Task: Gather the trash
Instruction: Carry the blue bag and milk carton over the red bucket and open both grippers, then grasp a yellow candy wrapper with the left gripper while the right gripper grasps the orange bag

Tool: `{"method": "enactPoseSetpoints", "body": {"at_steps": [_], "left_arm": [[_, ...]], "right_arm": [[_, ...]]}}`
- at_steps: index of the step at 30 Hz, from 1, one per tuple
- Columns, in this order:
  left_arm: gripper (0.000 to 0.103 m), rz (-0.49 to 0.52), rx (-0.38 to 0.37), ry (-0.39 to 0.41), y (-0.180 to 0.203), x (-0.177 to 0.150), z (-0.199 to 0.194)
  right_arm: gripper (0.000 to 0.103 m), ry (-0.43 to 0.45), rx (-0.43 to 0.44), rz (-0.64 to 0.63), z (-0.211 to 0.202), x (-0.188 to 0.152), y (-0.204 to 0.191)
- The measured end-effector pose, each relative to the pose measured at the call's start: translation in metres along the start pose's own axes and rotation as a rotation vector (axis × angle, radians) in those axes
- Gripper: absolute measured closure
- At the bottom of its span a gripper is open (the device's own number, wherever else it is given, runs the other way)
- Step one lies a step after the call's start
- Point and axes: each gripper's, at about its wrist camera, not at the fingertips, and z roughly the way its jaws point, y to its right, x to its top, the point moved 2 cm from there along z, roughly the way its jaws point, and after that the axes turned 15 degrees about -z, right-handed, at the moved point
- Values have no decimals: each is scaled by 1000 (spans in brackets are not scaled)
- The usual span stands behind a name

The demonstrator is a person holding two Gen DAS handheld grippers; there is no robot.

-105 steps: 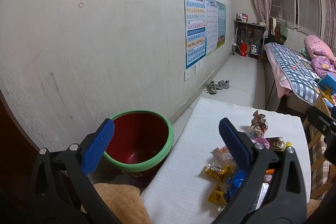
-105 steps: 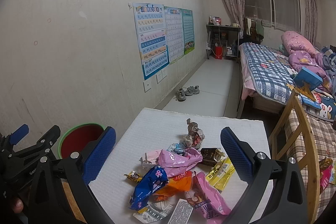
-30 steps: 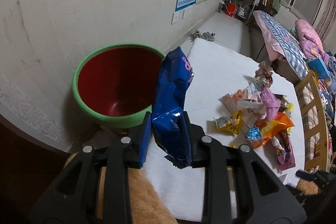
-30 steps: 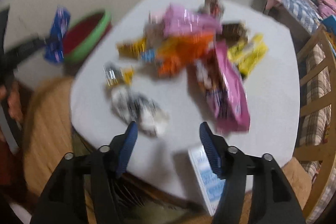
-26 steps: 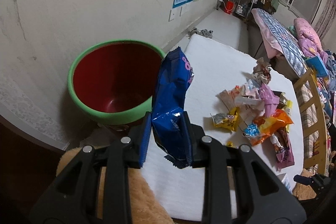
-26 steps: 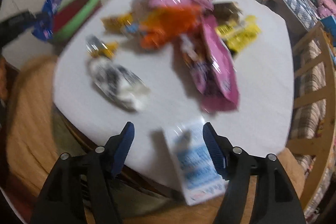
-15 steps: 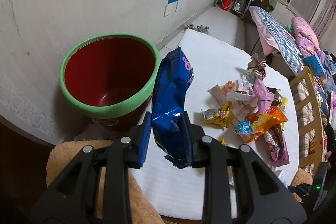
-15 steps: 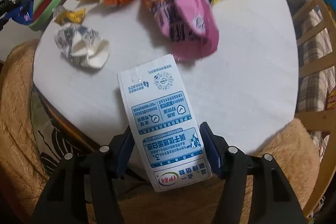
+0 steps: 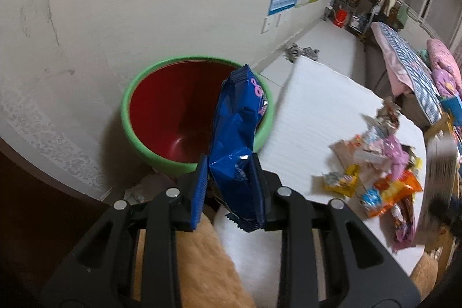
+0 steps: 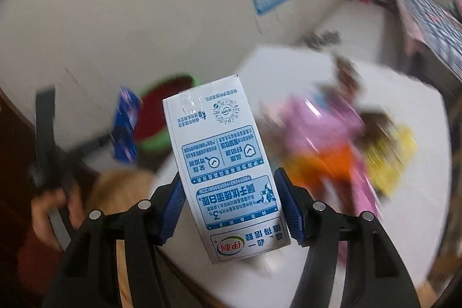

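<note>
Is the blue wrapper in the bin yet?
Not yet: blue wrapper is clamped in the left gripper, held above the bin.

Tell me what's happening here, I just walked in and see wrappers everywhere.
A person is clearing trash off the white table with a gripper in each hand. The left gripper is clamped on a blue snack bag, held up by the green-rimmed red bin. The right gripper grips a white and blue milk carton. A pile of wrappers remains on the table.

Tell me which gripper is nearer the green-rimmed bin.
Left. The left gripper, clamping the blue wrapper, sits right at the green-rimmed bin. The right gripper, holding the milk carton, is farther back.
</note>
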Motion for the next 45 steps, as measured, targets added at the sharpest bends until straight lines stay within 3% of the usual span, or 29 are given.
{"method": "enactPoseSetpoints", "body": {"at_steps": [4, 8, 12, 14, 16, 18, 23, 29, 34, 37, 45], "left_arm": [[76, -56, 22, 0, -18, 25, 21], [76, -83, 47, 8, -34, 50, 40], [76, -103, 70, 10, -51, 71, 57], [68, -109, 77, 13, -57, 77, 64], [44, -123, 91, 24, -65, 80, 67], [44, -136, 82, 29, -69, 80, 66], [43, -114, 83, 23, -70, 74, 63], [40, -92, 56, 12, -57, 60, 54], [39, -50, 16, 3, -30, 40, 41], [39, -13, -12, -17, -10, 23, 37], [34, 46, -116, -154, 40, -44, 32]], "right_arm": [[44, 24, 101, 25, 49, 60, -21], [44, 8, 138, 21, 93, 110, -38], [44, -21, 151, 8, 134, 138, -53], [42, -25, 168, 15, 147, 145, -58], [41, -31, 181, 24, 159, 152, -64], [36, -39, 187, 37, 167, 156, -66], [34, -29, 201, 86, 161, 146, -61], [33, -7, 160, 110, 120, 121, -35], [24, 13, 29, 96, 66, 86, 4], [23, -3, -73, 85, 39, 55, 23], [23, -68, -169, 139, 16, -34, 34]]}}
